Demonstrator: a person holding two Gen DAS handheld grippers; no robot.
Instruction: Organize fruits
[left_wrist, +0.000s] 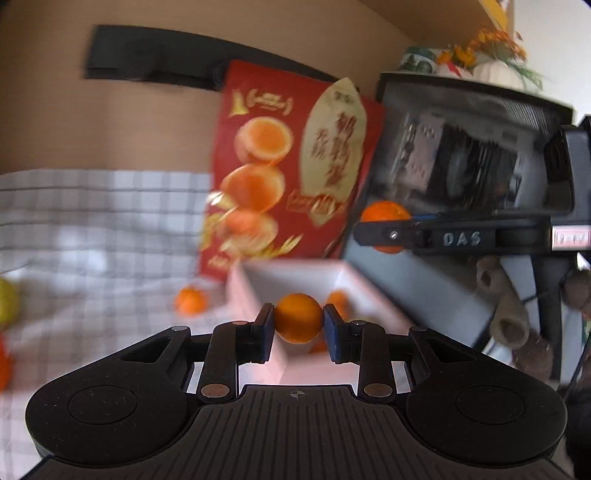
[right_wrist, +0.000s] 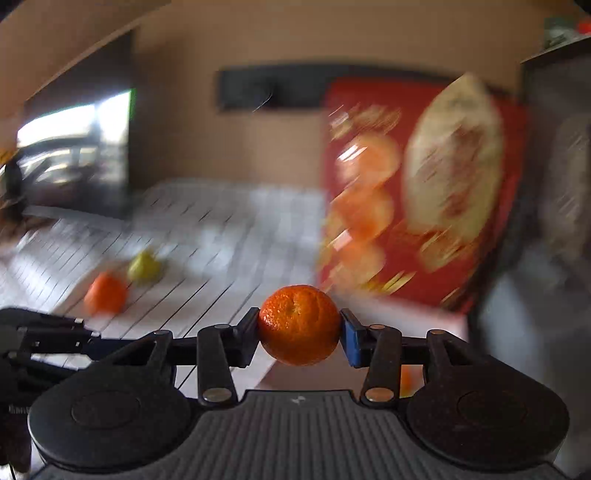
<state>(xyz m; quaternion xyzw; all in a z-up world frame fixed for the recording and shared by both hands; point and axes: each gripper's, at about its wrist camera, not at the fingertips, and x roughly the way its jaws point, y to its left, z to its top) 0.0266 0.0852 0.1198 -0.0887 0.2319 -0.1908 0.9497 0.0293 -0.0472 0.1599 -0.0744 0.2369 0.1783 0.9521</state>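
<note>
My left gripper (left_wrist: 298, 334) is shut on a small orange (left_wrist: 298, 314), held above the near wall of a white box (left_wrist: 291, 271). Other oranges (left_wrist: 338, 299) lie inside that box. In the right wrist view my right gripper (right_wrist: 300, 345) has its pads pressed on a mandarin (right_wrist: 299, 321), just left of the white box (right_wrist: 399, 314). The left wrist view shows the right gripper (left_wrist: 384, 232) side-on at the right, higher up, with its mandarin (left_wrist: 384, 211) in it. A loose orange (left_wrist: 190, 301) rests on the checked cloth.
A tall red carton (left_wrist: 295, 166) stands behind the box, with a black rack (left_wrist: 480, 155) to its right. On the checked cloth (right_wrist: 229, 221) lie an orange (right_wrist: 105, 293) and a yellow-green fruit (right_wrist: 144, 266). Both views are motion-blurred.
</note>
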